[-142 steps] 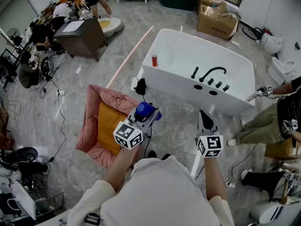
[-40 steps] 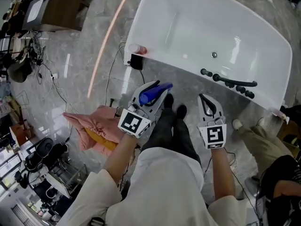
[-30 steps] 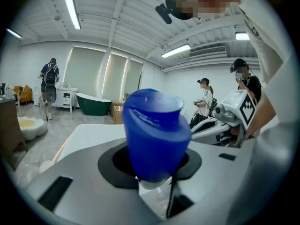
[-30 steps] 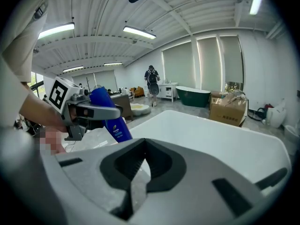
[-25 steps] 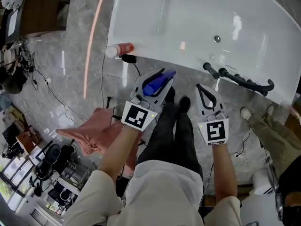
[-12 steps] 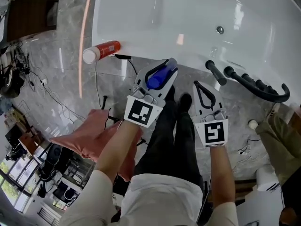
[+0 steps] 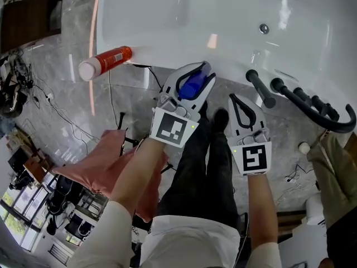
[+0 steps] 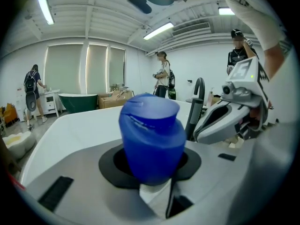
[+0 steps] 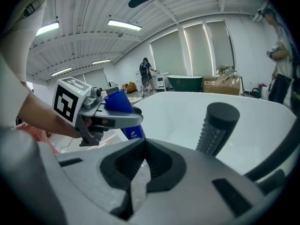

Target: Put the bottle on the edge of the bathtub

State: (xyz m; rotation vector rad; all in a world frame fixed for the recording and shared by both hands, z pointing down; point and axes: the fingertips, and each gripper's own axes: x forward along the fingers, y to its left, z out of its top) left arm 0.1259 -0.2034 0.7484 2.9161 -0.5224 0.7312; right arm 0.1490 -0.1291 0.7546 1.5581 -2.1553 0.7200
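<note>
A blue bottle (image 7: 192, 85) is clamped in my left gripper (image 7: 196, 71), which is shut on its body; the blue cap (image 8: 151, 125) fills the left gripper view. The bottle hangs just at the near rim of the white bathtub (image 7: 162, 49). From the right gripper view the bottle (image 9: 123, 102) tilts in the left gripper (image 9: 108, 114) above the bathtub's (image 9: 178, 109) rim. My right gripper (image 7: 234, 99) is shut and empty, to the right of the bottle and short of the rim; its jaws (image 9: 136, 172) meet in a thin slit.
A red bottle with a white cap (image 7: 106, 62) stands on the tub's left corner. Black tap handles (image 7: 260, 88) and a curved spout (image 7: 329, 113) sit on the rim at right. A pink cushion (image 7: 103, 161) and cables lie on the floor at left. People stand far off.
The left gripper has carried the blue bottle forward up to the tub's near rim. The right gripper has kept its place beside it. The tub now fills more of the head view.
</note>
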